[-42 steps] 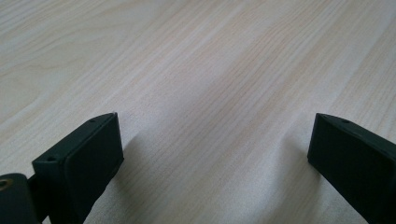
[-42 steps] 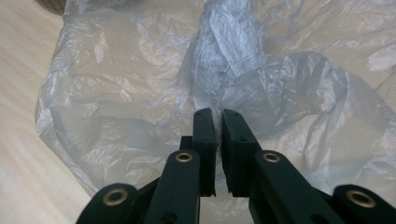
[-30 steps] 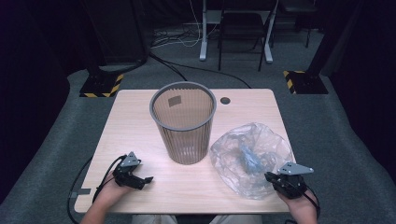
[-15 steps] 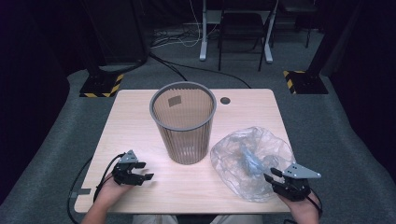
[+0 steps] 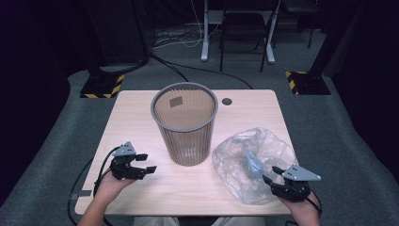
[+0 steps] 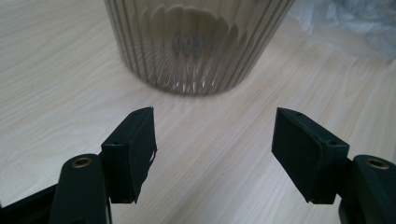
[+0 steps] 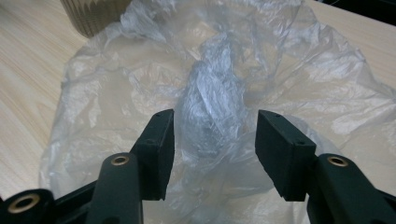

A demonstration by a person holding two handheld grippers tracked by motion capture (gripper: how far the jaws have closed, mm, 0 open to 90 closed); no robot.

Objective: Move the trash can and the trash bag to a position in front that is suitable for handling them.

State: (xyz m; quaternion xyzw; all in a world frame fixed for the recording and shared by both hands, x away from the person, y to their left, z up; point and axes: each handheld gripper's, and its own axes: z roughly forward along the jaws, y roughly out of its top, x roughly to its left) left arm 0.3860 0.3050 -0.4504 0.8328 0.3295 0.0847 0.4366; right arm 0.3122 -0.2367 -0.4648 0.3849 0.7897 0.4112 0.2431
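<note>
My right gripper (image 5: 275, 179) is at the near edge of the bag (image 5: 251, 162), jaws just opening, a crumpled fold between them but not pinched. Bag lies just right of the bin (image 5: 184, 123). My left gripper (image 5: 143, 163) is unclenched and holds nothing, left of the bin, jaws pointing at its base.

The basket (image 6: 198, 44) is cut off at twelve o'clock; the label inside blurs, perhaps a sticker.

High view overlooks table (image 5: 141, 113) from above; gripper views close, low; all share bin (image 5: 184, 123).
</note>
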